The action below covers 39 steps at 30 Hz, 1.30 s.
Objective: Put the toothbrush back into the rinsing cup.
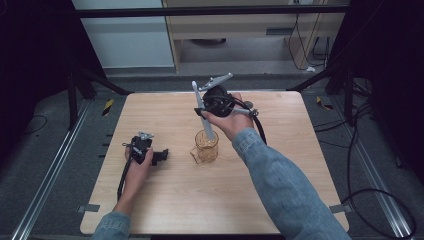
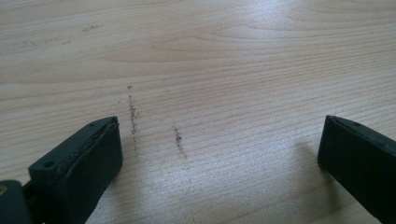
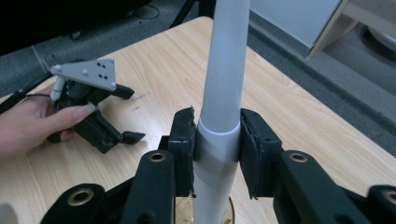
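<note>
My right gripper (image 1: 201,111) is over the table's middle, shut on a long pale grey stick (image 1: 205,120). The stick slants down into an amber glass cup (image 1: 206,146) standing on the wooden table (image 1: 165,200). In the right gripper view the two pads clamp the stick (image 3: 224,70) from both sides around a gripper midpoint (image 3: 217,135), and a bit of the amber cup (image 3: 182,211) shows below. My left gripper (image 1: 161,156) lies on the table at the left in a hand, its jaws open toward the cup. In the left gripper view the gripper (image 2: 219,149) has only bare wood between its jaws.
The left gripper (image 3: 133,114) with its grey plate and the hand holding it lie left of the cup in the right gripper view. The table's far edge (image 1: 210,91) meets grey floor. Black stands and cables flank both sides.
</note>
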Available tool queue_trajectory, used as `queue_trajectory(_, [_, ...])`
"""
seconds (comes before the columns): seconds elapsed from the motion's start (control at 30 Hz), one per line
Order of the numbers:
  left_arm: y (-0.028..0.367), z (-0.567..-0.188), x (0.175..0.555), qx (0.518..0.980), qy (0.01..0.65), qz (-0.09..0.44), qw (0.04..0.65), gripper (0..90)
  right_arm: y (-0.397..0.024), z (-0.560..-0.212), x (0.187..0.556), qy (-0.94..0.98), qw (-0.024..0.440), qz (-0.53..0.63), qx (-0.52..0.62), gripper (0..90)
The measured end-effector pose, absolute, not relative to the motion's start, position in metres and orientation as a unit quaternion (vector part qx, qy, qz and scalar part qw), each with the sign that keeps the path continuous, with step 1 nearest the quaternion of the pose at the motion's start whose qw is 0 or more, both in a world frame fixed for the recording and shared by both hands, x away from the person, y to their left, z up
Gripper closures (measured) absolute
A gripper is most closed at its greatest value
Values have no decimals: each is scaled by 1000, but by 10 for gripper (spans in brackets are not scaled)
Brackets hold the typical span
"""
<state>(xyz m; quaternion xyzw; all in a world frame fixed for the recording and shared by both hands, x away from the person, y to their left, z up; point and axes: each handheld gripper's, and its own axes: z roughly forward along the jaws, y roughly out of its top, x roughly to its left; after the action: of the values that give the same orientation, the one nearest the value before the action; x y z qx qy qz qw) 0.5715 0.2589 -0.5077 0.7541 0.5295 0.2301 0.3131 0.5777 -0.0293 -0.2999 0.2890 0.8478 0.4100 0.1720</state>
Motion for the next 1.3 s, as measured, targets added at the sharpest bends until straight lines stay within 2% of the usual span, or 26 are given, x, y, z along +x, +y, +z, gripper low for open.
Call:
queue_trajectory(0.73, [259,-508,572,756,528,229,312,0,-24,-348,590,860,155,380,301,679])
queue_trajectory(1.3, [259,-507,572,757,527,229,311,0,-24,-364,595,863,145,371,310,679])
